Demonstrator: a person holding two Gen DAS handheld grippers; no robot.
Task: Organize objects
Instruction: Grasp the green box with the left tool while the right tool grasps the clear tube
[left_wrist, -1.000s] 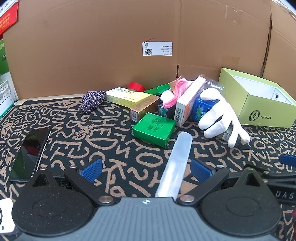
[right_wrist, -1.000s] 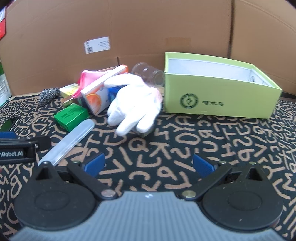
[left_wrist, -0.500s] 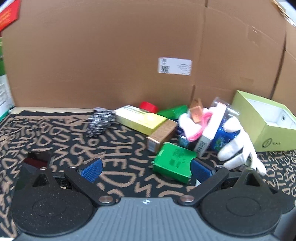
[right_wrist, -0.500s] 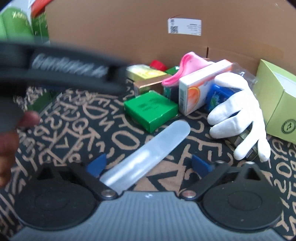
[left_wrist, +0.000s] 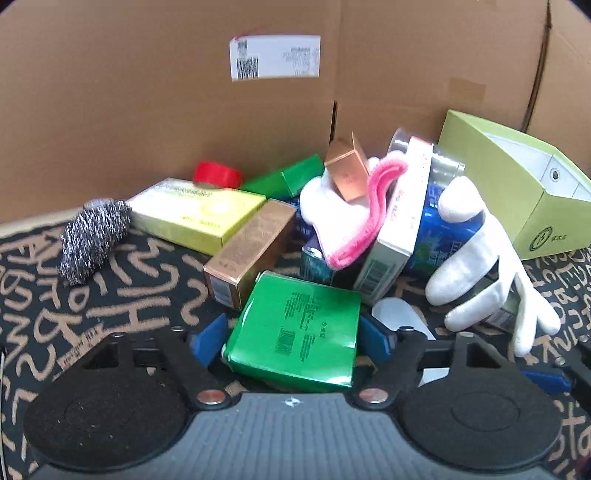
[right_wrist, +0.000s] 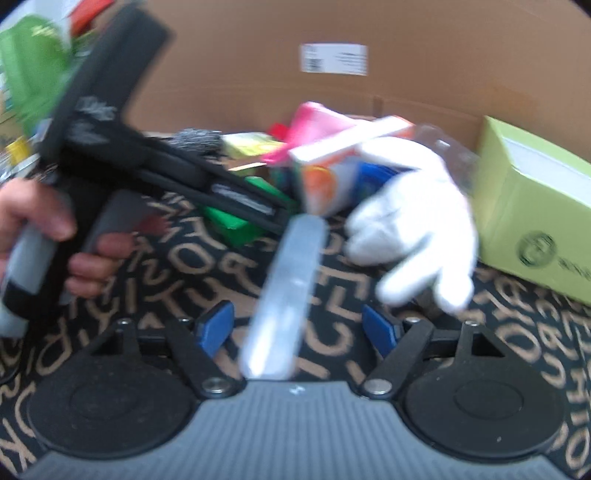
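A green box (left_wrist: 303, 317) lies on the lettered mat in front of a heap of boxes. My left gripper (left_wrist: 291, 338) has its jaws closing, and its blue pads (left_wrist: 208, 338) meet the box's two sides. The right wrist view shows that gripper from the side, held by a hand (right_wrist: 33, 218), with its tip at the green box (right_wrist: 236, 221). A translucent plastic tube (right_wrist: 288, 291) lies lengthwise between the jaws of my right gripper (right_wrist: 297, 326). Those jaws are closing too, with a gap left on each side of the tube. The tube's far end (left_wrist: 397, 317) shows beside the green box.
The heap holds a yellow box (left_wrist: 195, 210), a gold box (left_wrist: 247, 251), a pink-and-white cloth (left_wrist: 351, 221), a white carton (left_wrist: 402, 229) and a blue can under a white glove (left_wrist: 480, 266). A steel scourer (left_wrist: 92, 236) lies left, an open lime box (left_wrist: 517, 192) right. Cardboard walls (left_wrist: 147, 92) stand behind.
My left gripper moved forward onto the green box and its jaws narrowed around it. My right gripper swung left until the tube lay between its jaws, which narrowed a little.
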